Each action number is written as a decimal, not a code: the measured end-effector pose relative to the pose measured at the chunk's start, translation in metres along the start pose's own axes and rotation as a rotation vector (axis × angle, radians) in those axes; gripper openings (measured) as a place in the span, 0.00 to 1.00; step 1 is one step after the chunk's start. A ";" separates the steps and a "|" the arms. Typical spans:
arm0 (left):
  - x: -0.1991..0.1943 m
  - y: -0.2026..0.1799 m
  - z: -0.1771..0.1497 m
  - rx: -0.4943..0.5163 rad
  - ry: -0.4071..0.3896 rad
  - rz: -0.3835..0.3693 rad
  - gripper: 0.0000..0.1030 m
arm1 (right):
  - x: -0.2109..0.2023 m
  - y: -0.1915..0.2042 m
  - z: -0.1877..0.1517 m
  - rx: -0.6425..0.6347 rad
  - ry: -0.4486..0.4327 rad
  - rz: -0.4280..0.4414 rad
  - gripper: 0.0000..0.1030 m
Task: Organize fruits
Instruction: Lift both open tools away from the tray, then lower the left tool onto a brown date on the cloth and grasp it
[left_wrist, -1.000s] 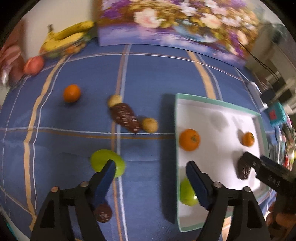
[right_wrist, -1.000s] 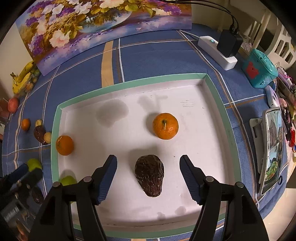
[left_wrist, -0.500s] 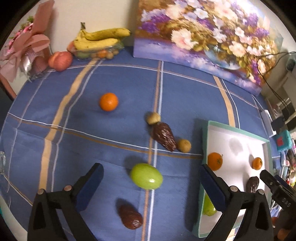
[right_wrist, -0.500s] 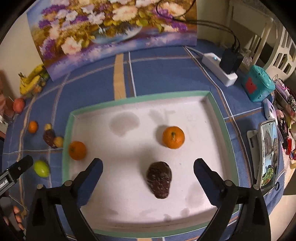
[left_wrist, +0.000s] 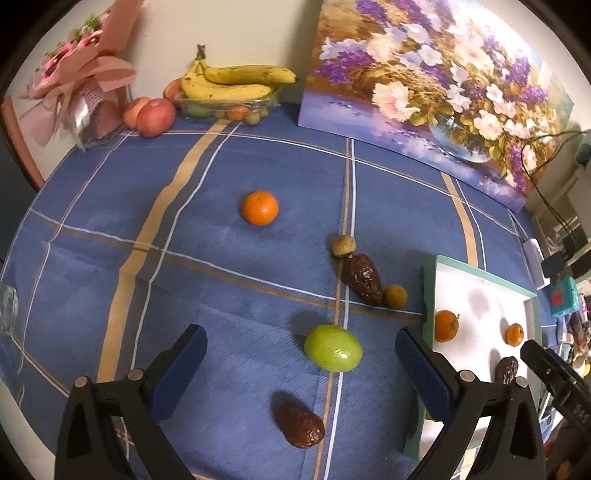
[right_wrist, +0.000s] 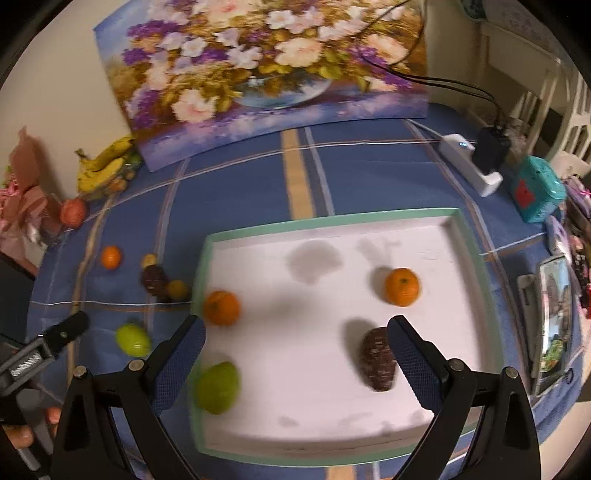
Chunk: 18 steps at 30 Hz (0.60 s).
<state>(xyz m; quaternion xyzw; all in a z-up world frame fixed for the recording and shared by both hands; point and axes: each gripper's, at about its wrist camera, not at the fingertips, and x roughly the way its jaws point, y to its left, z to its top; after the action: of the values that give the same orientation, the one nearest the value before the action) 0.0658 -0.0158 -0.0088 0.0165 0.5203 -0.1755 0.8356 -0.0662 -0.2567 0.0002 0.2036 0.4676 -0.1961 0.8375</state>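
Observation:
My left gripper (left_wrist: 299, 345) hangs open and empty above the blue cloth. A green fruit (left_wrist: 333, 352) lies below, between its fingers and untouched. A dark wrinkled fruit (left_wrist: 300, 424) lies nearer. Farther off are an orange (left_wrist: 259, 208) and another dark fruit (left_wrist: 364, 278) flanked by two small round ones. My right gripper (right_wrist: 295, 339) is open and empty over the white tray (right_wrist: 332, 221). The tray holds two oranges (right_wrist: 221, 307) (right_wrist: 402, 287), a green fruit (right_wrist: 217, 387) and a dark fruit (right_wrist: 378, 363) beside the right finger.
Bananas on a plastic box (left_wrist: 236, 83), peaches (left_wrist: 155, 117) and a pink bouquet (left_wrist: 81, 81) line the back left. A flower painting (left_wrist: 424, 85) leans on the wall. Right of the tray are a power strip (right_wrist: 469, 162), a teal box (right_wrist: 537, 194) and a phone (right_wrist: 552, 314).
Both grippers opened wider and drew up and back. The left swung from the tray's edge to over the cloth. The right shifted left, so the dark fruit now lies by its right finger.

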 end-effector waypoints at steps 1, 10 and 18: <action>-0.001 0.002 -0.001 -0.006 -0.001 -0.005 1.00 | 0.000 0.004 0.000 -0.006 0.002 0.014 0.96; -0.001 0.012 -0.015 -0.026 0.038 -0.018 1.00 | 0.000 0.033 -0.010 -0.081 0.020 0.022 0.96; 0.022 0.015 -0.036 0.000 0.154 0.007 1.00 | 0.014 0.040 -0.025 -0.115 0.084 -0.004 0.96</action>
<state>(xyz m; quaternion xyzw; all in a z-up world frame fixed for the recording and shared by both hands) 0.0480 -0.0007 -0.0466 0.0316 0.5831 -0.1708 0.7937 -0.0562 -0.2120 -0.0178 0.1624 0.5133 -0.1620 0.8270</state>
